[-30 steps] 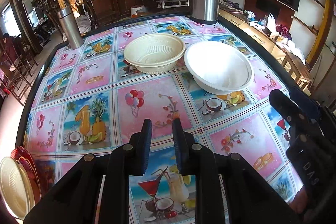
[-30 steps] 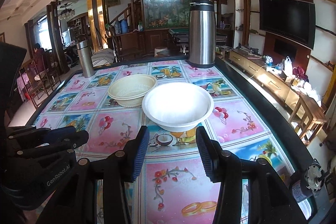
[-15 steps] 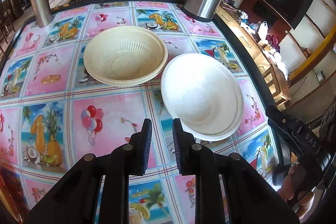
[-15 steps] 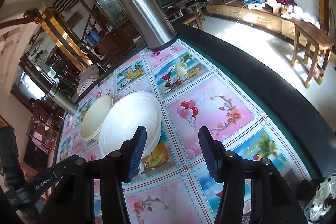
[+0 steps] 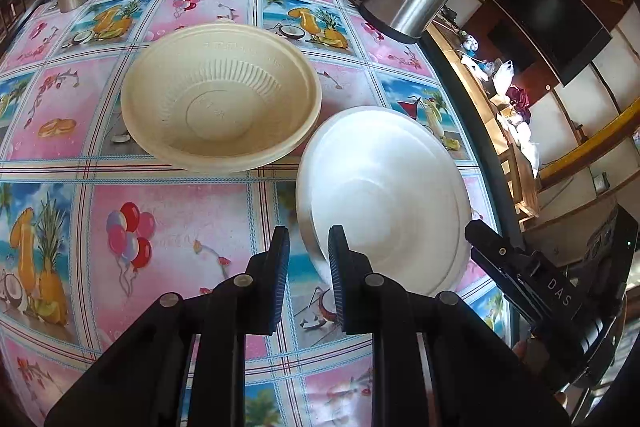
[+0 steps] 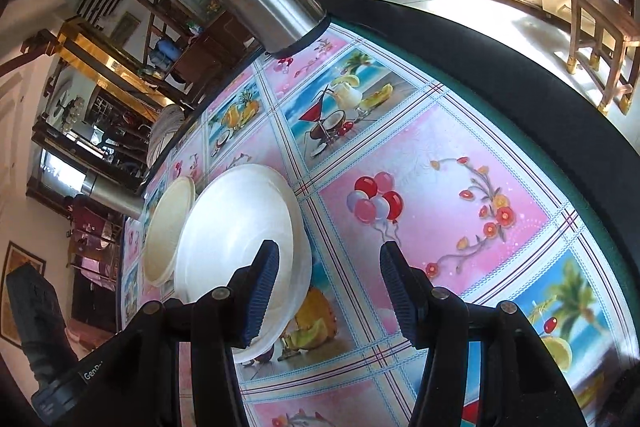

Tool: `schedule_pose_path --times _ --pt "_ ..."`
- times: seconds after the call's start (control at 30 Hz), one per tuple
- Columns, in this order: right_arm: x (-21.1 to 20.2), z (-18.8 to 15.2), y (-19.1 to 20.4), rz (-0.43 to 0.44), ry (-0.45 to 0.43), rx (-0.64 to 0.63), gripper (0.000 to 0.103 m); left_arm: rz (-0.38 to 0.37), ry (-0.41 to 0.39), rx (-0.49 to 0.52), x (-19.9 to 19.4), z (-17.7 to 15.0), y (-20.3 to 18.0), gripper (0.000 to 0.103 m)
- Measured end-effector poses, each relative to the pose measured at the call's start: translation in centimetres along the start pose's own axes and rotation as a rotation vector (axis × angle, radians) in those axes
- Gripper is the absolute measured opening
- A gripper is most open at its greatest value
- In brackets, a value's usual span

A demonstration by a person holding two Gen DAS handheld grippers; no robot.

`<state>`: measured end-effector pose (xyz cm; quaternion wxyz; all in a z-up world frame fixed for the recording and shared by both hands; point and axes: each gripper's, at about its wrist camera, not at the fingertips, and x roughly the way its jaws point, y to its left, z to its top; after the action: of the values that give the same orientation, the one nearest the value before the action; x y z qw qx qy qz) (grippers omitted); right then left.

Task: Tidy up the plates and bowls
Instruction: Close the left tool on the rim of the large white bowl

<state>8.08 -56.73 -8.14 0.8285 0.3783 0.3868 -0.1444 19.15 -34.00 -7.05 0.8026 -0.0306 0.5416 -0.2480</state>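
Right wrist view, right gripper [image 6: 326,287] jaws apart, straddling white bowl [image 6: 236,247] rim

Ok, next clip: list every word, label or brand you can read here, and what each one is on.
"DAS": on the right gripper body, seen from the left wrist view.
"GenR", cut off there: on the left gripper's body, at the right wrist view's lower left.
Embossed characters inside the cream bowl: too faint to read.
White bowl: no text visible.
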Motion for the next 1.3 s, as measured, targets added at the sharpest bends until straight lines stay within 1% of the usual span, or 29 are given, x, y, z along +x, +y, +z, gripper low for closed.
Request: schedule_pose_path --times 0.13,0.3,0.5,0.67,0.73,1.07,1.13,1.3 --pt "0.5 -0.4 0.6 -0.018 0.002 -0.025 0.056 0.0 0.0 0.003 0.5 0.0 -0.3 0.017" --pt "0.7 -0.9 2.1 -0.08 -0.029 -0.097 0.056 0.008 0.0 0.017 1.0 0.0 -0.6 0.017" --pt "1.0 -1.8 3.4 -0.146 -0.059 -0.166 0.053 0.012 -0.008 0.029 1.2 0.0 -0.7 0.017" --pt "0.9 -2.3 4.3 -0.182 -0.083 -0.22 0.042 0.011 -0.01 0.034 1.4 -0.1 -0.8 0.017" --pt "1.0 -2.4 4.4 -0.193 -0.089 -0.232 0.036 0.009 -0.008 0.034 1.6 -0.1 -0.7 0.017" --pt "1.7 -2.6 4.7 -0.223 -0.092 -0.26 0.031 0.005 0.002 0.04 2.6 -0.2 -0.7 0.017" --pt "1.7 -2.6 4.8 -0.226 -0.094 -0.264 0.027 0.002 0.003 0.039 2.7 -0.2 -0.7 0.017" --pt "1.7 -2.7 4.9 -0.233 -0.097 -0.271 0.023 -0.002 0.002 0.042 3.0 -0.3 -0.7 0.017"
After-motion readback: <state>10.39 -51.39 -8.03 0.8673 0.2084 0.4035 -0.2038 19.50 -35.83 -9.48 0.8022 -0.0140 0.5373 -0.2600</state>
